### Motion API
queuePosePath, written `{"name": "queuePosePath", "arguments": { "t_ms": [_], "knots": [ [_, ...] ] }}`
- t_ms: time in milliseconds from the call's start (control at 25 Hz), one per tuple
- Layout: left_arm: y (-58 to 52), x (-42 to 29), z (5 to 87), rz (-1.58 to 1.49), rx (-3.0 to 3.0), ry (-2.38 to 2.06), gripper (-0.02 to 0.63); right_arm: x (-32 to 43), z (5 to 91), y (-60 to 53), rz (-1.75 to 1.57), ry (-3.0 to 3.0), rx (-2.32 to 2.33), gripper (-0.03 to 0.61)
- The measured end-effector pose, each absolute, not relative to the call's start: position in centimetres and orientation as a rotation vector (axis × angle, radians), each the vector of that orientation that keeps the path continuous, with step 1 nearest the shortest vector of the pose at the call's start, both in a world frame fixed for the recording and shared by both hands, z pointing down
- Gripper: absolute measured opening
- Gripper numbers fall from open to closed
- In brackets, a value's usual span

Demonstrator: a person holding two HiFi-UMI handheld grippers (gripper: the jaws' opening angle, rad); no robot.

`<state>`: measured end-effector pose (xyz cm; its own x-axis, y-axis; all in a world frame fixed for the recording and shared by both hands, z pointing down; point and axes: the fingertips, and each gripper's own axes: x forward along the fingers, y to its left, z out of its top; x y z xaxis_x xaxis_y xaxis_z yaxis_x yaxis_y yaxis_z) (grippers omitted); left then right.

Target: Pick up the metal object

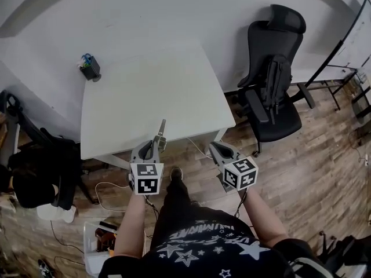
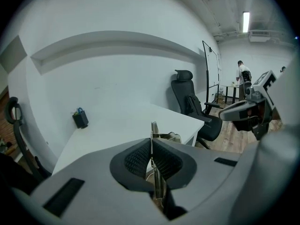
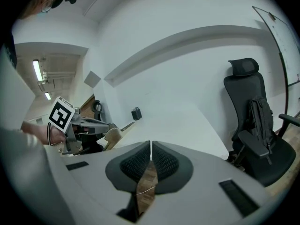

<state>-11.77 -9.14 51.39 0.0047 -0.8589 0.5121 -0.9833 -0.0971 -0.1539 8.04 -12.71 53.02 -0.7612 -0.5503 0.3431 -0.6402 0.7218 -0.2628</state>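
Pinches thin metal object (image 1: 162, 130) flat in left gripper (image 2: 151, 159) for firm hold, lower centre, near desk (image 1: 145, 91) edge; right gripper (image 3: 150, 161) closed, empty.

Two grippers (image 1: 154, 147) (image 1: 217, 150), one table (image 1: 151, 86), one metal object (image 1: 161, 132).

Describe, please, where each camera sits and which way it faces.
Head view: on the person's head, looking down at the white rectangular table; forearms, torso show.
Left gripper view: on the left gripper, facing across the table; jaws shut on the thin metal object.
Right gripper view: on the right gripper, facing likewise; shut empty jaws.
Gripper views share the black office chair.
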Motion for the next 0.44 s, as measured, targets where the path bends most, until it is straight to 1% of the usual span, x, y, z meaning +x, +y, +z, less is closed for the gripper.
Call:
{"name": "queuePosePath", "arguments": {
  "t_ms": [440],
  "knots": [
    [-1.7,-10.7,52.4,0.680,1.961,-1.956,0.026,8.0,53.5,-7.9,0.475,-2.687,0.891,0.049]
  ]
}}
